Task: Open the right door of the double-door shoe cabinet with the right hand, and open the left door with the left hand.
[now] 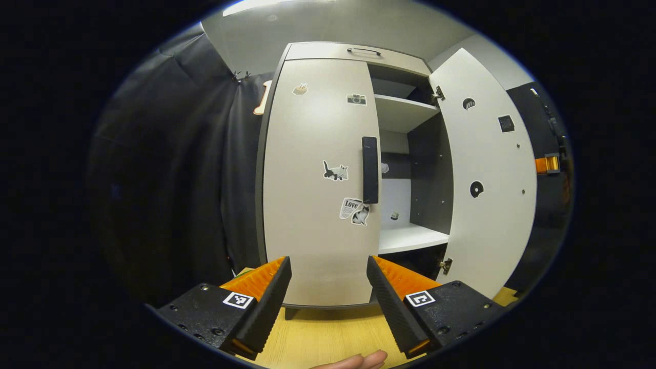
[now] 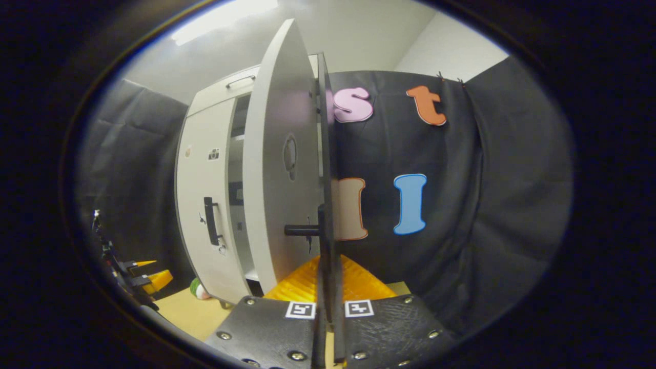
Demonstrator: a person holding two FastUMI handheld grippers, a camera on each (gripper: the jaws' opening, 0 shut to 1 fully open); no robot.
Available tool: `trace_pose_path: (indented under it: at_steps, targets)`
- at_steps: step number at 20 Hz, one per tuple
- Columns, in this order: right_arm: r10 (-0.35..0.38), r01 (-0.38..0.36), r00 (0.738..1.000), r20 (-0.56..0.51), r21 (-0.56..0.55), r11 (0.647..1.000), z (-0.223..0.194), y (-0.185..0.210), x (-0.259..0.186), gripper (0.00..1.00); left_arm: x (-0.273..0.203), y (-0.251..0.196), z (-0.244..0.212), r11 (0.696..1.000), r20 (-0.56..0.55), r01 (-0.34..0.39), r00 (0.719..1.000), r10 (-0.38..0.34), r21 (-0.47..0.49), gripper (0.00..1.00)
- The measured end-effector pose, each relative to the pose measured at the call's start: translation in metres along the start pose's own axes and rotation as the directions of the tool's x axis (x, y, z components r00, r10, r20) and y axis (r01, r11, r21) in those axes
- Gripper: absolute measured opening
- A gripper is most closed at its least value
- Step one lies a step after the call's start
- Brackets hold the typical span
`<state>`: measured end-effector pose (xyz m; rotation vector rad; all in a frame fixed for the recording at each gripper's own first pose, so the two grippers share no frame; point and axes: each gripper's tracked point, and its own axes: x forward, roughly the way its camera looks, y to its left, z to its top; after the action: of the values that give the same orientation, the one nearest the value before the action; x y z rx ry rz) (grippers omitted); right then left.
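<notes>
While the shoe cabinet [image 1: 328, 169] is standing upright on the wooden tabletop [image 1: 328, 333] against the booth's black cloth wall, its right door [image 1: 487, 174] is hanging swung wide on its hinges, baring pale shelves [image 1: 405, 110] inside, and its left door [image 1: 318, 174] is sitting flush and closed. A dark vertical handle [image 1: 370, 169] is running along that closed door's inner edge, next to the cabinet's opening, with small stickers [image 1: 335, 171] dotted beside it.

In the right gripper view, the right gripper [image 2: 328, 312] is showing its fingers drawn together with the edge of the right door [image 2: 324, 205] seeming to pass between them; whether both pads are actually pressing on it I cannot tell. Holding there would be keeping the door open, I judge.

Facing the cabinet front and well apart from it, the left gripper [image 1: 328, 287] is hovering with its fingers spread and nothing between them, lined up just below the handle, presumably so it can be closing in on it. A fingertip [image 1: 359, 361] is peeking in below that gripper. Opening the left door is the step remaining.
</notes>
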<state>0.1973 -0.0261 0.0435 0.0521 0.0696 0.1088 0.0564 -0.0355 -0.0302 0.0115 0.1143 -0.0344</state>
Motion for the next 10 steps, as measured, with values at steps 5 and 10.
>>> trace_pose_path:
  at_steps: [5,10]
  targets:
    - [-0.024,0.024,1.0,0.016,0.003,1.0,0.001,-0.005,-0.007,0.07,-0.002,0.017,0.004,1.0,0.019,-0.013,1.0,0.013,0.01,0.92]
    - [-0.098,0.098,0.994,0.037,0.002,0.995,-0.001,-0.02,-0.022,0.85,0.01,0.023,0.01,1.0,0.022,-0.022,1.0,0.022,0.006,0.92]
